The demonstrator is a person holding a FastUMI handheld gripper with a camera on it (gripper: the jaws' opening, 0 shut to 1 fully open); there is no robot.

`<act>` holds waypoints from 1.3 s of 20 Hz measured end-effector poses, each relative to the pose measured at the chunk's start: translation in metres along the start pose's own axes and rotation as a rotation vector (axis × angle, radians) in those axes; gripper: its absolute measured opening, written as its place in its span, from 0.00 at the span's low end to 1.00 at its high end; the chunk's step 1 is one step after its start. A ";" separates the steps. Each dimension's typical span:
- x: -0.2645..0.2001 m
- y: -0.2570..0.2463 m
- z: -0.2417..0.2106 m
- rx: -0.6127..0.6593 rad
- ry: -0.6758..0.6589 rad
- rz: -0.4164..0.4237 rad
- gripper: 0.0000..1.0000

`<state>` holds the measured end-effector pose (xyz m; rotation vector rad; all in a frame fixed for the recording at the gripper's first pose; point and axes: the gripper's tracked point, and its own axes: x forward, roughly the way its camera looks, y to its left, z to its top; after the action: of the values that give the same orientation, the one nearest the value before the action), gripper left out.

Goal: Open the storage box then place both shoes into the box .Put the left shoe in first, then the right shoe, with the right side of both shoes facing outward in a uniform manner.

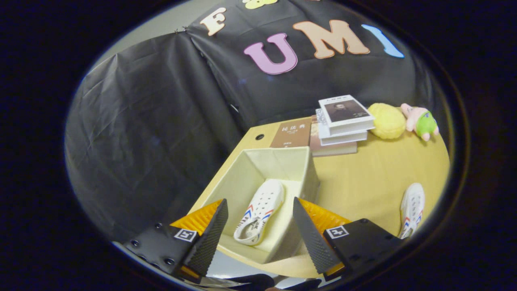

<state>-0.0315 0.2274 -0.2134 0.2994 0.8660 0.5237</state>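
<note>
In the gripper view, we hold the gripper (258,230) above the near end of the open storage box (299,161), its fingers (212,234) spread wide apart and gripping nothing. One white shoe (260,216) already lies inside the box, between the fingers as we see it but well below them, its long axis running from the near wall toward the far wall. We judge this to be the left shoe, so that step looks done. The second shoe (412,208) rests on the desk (363,178), off to the right of the box and beyond the right finger, its length roughly parallel to the first. Our next move turns on swinging rightward to reach it. Books (343,121) and soft toys (404,121) sit at the far side of the desk.
</note>
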 end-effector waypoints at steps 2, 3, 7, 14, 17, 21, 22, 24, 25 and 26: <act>-0.012 -0.026 0.004 -0.021 -0.014 -0.045 1.00; -0.020 -0.038 0.007 -0.031 -0.022 -0.065 1.00; -0.046 -0.089 0.012 -0.079 -0.050 -0.155 0.99; -0.087 -0.159 0.005 -0.127 -0.060 -0.281 0.99; -0.103 -0.186 0.001 -0.097 -0.064 -0.319 0.99; -0.126 -0.231 -0.007 -0.085 -0.055 -0.394 0.99; -0.131 -0.242 -0.010 -0.080 -0.048 -0.412 0.99; -0.138 -0.265 -0.019 -0.069 -0.030 -0.448 0.99; -0.141 -0.276 -0.024 -0.065 -0.021 -0.462 0.99; -0.143 -0.285 -0.028 -0.062 -0.009 -0.474 1.00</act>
<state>-0.0406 -0.0884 -0.2681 0.0342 0.8751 0.1072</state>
